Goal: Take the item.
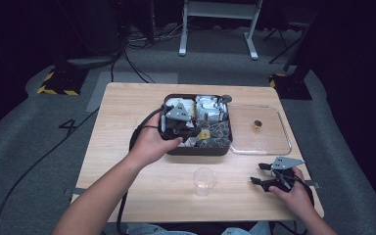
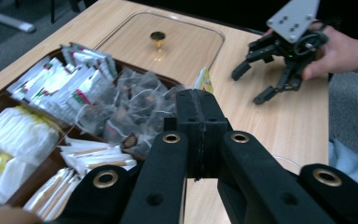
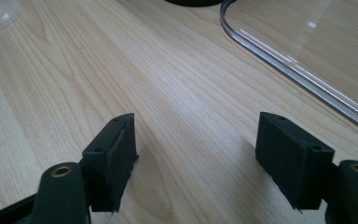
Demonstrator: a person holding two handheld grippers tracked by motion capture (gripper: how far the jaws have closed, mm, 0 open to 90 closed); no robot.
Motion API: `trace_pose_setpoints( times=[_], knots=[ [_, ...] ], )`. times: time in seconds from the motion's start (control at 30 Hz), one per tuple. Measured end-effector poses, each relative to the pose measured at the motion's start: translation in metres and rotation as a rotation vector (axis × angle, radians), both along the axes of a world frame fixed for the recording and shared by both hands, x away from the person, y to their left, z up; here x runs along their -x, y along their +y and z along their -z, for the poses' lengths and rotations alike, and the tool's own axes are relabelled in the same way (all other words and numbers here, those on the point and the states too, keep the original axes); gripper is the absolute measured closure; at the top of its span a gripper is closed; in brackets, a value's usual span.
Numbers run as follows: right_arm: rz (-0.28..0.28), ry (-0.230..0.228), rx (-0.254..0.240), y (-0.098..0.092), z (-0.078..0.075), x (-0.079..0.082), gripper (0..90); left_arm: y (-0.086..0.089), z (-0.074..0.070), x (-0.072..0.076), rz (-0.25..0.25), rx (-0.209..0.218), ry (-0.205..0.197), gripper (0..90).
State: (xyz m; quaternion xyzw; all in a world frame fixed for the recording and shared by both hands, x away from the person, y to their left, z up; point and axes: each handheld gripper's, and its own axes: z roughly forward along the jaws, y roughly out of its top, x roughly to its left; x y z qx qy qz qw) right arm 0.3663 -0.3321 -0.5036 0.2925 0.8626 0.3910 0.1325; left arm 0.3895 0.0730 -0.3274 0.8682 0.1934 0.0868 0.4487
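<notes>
high view: left gripper [image 1: 192, 131] fingers clenched over tea box [image 1: 225, 148], right gripper [image 1: 260, 173] fingers released.

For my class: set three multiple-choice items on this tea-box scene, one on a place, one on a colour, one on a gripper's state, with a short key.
1. Where does the clear lid lie?
A. On the table, right of the tea box
B. On the box
C. On the floor

2. What colour is the lid's knob?
A. Red
B. Brassy gold
C. White

3. How do the right gripper jaws stand?
A. Shut on a cup
B. Shut empty
C. Open, holding nothing

Key: 1 A, lid flat on the wood beside the box. 2 B, the knob gleams gold. 3 C, bare table shows between the jaws.
</notes>
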Motion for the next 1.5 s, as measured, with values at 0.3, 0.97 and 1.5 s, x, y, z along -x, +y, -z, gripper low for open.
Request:
trace_pose_setpoints(
  times=[0.3, 0.97, 1.5],
  knots=[
    [0.0, 0.0, 0.0, 0.0, 0.0, 0.0, 29.3, -0.009, 0.011, 0.03, 0.072, 0.02, -0.003, 90.0],
    [0.0, 0.0, 0.0, 0.0, 0.0, 0.0, 29.2, -0.014, 0.052, 0.049, 0.09, 0.042, 0.005, 90.0],
    [0.0, 0.0, 0.0, 0.0, 0.0, 0.0, 29.2, -0.021, 0.077, 0.057, 0.115, 0.062, 0.024, 90.0]
  ],
)
